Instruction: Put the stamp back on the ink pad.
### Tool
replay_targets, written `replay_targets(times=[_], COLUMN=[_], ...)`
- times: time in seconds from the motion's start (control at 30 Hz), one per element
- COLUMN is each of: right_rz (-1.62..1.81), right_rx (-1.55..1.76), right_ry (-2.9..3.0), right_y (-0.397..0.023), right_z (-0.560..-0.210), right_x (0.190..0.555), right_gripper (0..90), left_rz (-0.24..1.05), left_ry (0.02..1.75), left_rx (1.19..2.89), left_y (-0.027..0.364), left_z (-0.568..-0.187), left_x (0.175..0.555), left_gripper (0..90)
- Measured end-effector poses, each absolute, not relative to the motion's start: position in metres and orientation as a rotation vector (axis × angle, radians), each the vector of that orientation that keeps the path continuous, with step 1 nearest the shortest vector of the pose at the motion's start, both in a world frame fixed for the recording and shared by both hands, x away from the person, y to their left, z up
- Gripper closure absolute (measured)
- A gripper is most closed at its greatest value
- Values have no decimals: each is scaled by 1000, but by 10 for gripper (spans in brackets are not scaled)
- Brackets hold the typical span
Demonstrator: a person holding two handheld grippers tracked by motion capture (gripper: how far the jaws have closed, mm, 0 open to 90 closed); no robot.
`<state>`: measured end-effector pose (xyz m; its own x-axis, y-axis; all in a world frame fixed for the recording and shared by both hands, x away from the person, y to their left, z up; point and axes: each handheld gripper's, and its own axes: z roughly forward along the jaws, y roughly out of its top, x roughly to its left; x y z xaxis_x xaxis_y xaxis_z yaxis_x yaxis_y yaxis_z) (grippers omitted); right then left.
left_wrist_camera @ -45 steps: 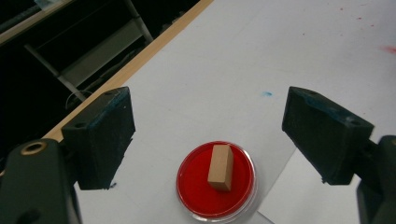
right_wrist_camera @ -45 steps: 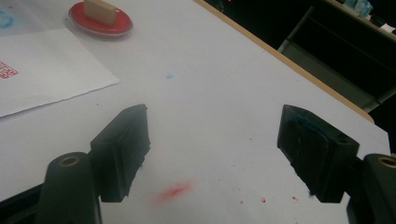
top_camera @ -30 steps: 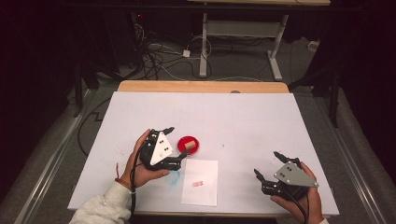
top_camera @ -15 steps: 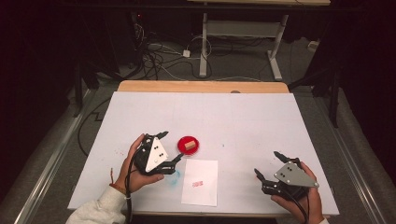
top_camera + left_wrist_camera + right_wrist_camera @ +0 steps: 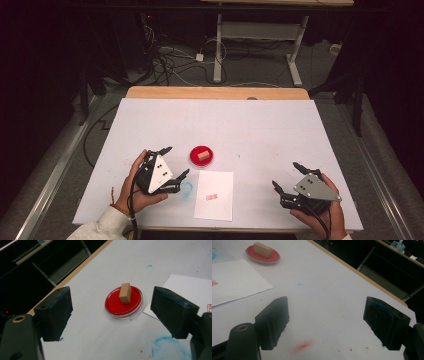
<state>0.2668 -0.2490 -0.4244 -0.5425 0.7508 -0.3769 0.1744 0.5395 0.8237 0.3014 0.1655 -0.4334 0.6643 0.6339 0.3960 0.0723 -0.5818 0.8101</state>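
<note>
Facing the red dish (image 5: 124, 302) on the table (image 5: 260, 125), the left hand-held gripper (image 5: 111, 313) has its jaws apart, the dish just ahead between them; in it a wooden block (image 5: 125, 293) stands, long axis pointing away. The right hand-held gripper (image 5: 325, 322), jaws apart, lies well apart from it

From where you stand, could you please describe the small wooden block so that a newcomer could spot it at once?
On the white table, look just beyond the sheet of paper. There sits a round red dish, and the wooden block stands on it: the one tan, boxy thing there.
</note>
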Motion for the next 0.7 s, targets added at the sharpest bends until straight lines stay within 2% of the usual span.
replay_targets(times=[0.7], right_rz=[970], right_rx=[751], right_ry=[2026], right_y=[-247], right_z=[-426], right_x=[267], right_gripper=[209], left_rz=[861], left_ry=[641], left_rx=[2098], left_y=[196], left_z=[-456], left_x=[282], left_gripper=[175])
